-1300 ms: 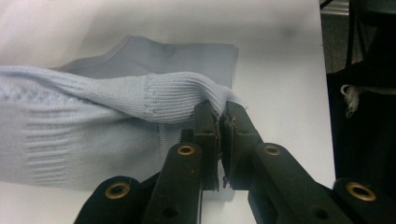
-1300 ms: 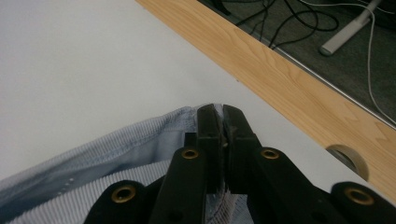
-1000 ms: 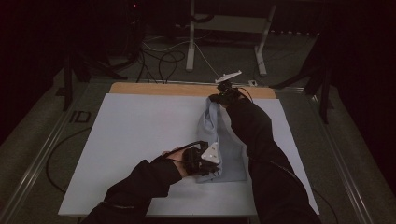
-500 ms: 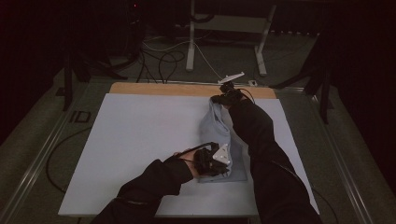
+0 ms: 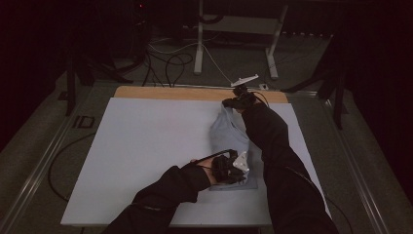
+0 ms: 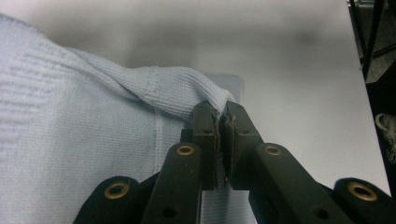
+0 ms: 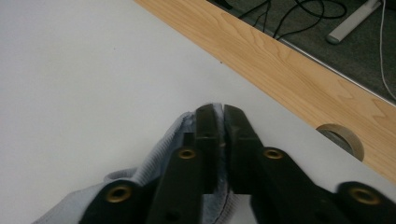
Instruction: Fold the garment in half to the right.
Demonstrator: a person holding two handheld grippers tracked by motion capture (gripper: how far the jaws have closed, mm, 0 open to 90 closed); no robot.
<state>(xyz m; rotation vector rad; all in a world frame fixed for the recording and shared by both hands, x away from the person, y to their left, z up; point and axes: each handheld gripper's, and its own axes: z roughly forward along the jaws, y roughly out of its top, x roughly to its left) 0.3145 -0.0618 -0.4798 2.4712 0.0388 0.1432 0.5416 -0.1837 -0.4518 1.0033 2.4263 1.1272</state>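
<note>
A pale blue knitted garment [image 5: 230, 139] lies folded lengthwise on the right half of the white table [image 5: 146, 146]. My left gripper [image 5: 233, 168] is at its near end, shut on a ribbed edge of the garment [image 6: 177, 93]. In the left gripper view that gripper [image 6: 220, 112] pinches the fold with its jaws pressed together. My right gripper [image 5: 233, 103] is at the far end, close to the wooden strip. In the right gripper view it [image 7: 219, 112] is shut on the garment [image 7: 154, 177], whose cloth bunches around the jaws.
A wooden strip [image 5: 195, 93] runs along the table's far edge, also seen in the right gripper view as the wooden strip [image 7: 289, 60]. A roll of tape [image 7: 343, 140] lies beside it. Cables [image 5: 170, 63] and a stand's legs [image 5: 199, 44] are on the floor beyond.
My left gripper has carried the garment's near edge to the right, over the rest of the cloth, and the folded shape is narrower. The right gripper has held its place at the far end.
</note>
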